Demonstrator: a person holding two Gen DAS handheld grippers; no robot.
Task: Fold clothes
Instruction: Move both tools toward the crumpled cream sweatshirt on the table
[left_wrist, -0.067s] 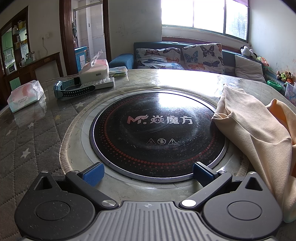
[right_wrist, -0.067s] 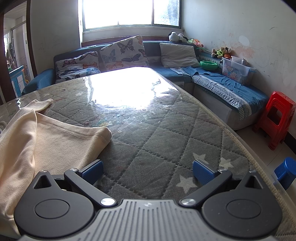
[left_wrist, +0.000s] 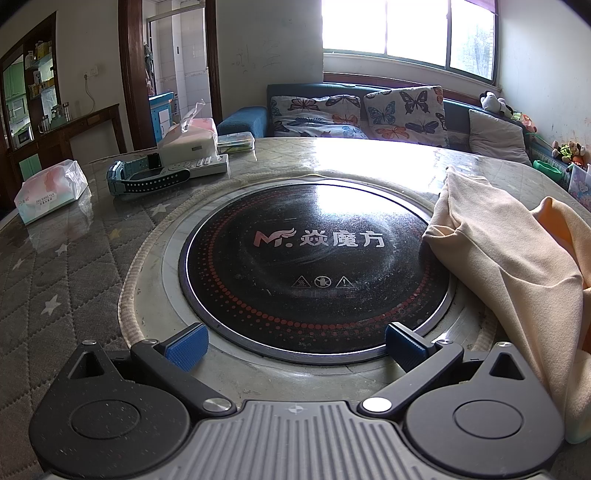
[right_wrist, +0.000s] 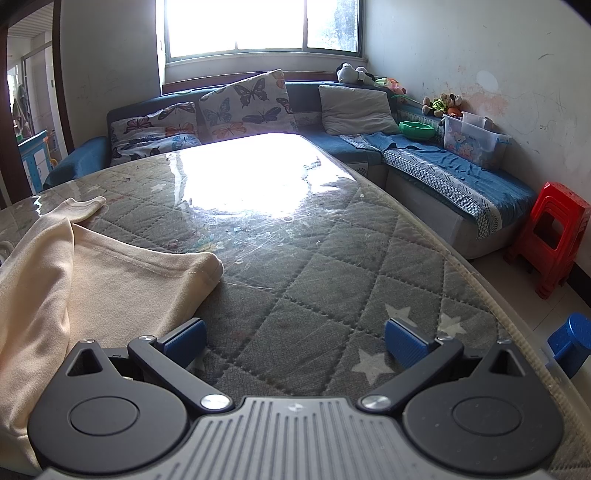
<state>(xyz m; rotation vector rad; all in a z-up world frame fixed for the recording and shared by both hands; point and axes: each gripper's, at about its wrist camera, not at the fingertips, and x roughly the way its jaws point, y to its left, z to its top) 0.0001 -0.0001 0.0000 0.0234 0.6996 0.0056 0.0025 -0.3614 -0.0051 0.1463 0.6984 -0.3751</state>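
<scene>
Left wrist view, from left to right: we see a soft pack of tissues (left_wrist: 50, 192) at the far left of the tabletop (left_wrist: 55, 280), then a blue watch (left_wrist: 147, 179) lying against a white remote control (left_wrist: 195, 166), with a tissue box (left_wrist: 188, 138) just behind them. In the middle sits the round black cooktop (left_wrist: 310, 266) set into the tabletop, printed with a logo and warning signs. Our left gripper (left_wrist: 295, 341) hangs low over its near rim, jaws spread wide and holding nothing. At the right, the cream garment (left_wrist: 509, 266) lies bunched, one edge draped over the right rim of the cooktop, clear of the blue pads.

In the right wrist view we find the same cream garment (right_wrist: 92, 280) at the left, spread over the quilted, star-patterned cover under its clear sheet, a hemmed corner reaching toward the middle of the tabletop (right_wrist: 332, 266). Our right gripper (right_wrist: 295, 341) hangs just above the cover, jaws wide apart and empty; its left pad (right_wrist: 186, 339) sits just beside the garment's near edge, and we cannot tell whether they touch. Beyond the tabletop runs a blue sofa (right_wrist: 424, 158) with butterfly cushions (right_wrist: 243, 103), and at the far right a red stool (right_wrist: 554, 236) stands on the floor.
</scene>
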